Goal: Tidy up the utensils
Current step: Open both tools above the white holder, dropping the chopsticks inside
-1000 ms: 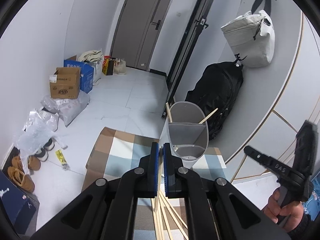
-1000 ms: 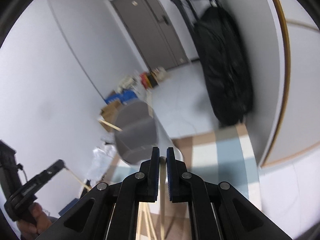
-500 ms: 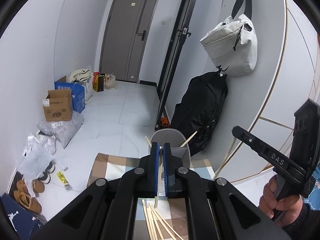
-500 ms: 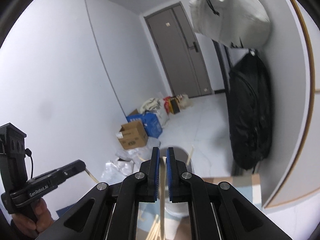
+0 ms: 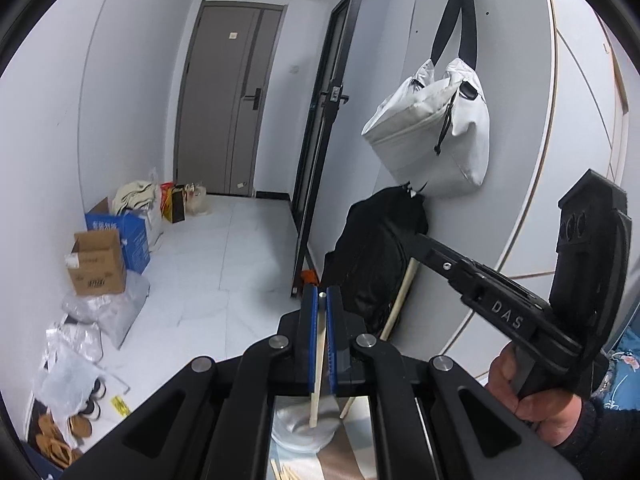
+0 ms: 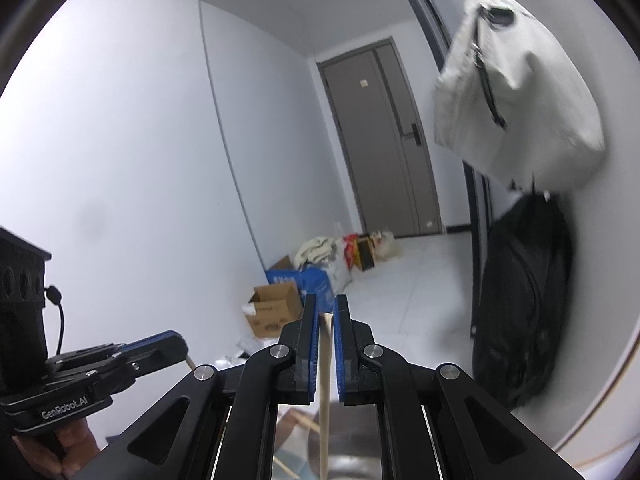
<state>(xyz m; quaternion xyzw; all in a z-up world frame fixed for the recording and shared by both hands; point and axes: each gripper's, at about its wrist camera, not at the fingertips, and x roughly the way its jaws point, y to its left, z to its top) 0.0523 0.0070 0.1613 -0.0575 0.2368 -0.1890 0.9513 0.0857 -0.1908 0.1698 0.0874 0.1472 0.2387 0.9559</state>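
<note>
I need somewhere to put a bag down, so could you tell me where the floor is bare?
The white tiled floor is bare from the grey door toward the black backpack. The left wall is crowded: cardboard box, blue box, plastic bags, sandals.

Both hand-held grippers, left (image 5: 322, 300) and right (image 6: 325, 312), raised, jaws nearly closed

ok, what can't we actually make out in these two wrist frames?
- Utensil holder, left wrist view: mostly hidden behind the left tool; its compartments can't be read.
- Chopstick in the right tool, right wrist view: lower end cut off by the frame edge.
- Loose chopsticks, left wrist view: cut off at the bottom; count unknown.
- White bag, right wrist view: motion-blurred.
</note>
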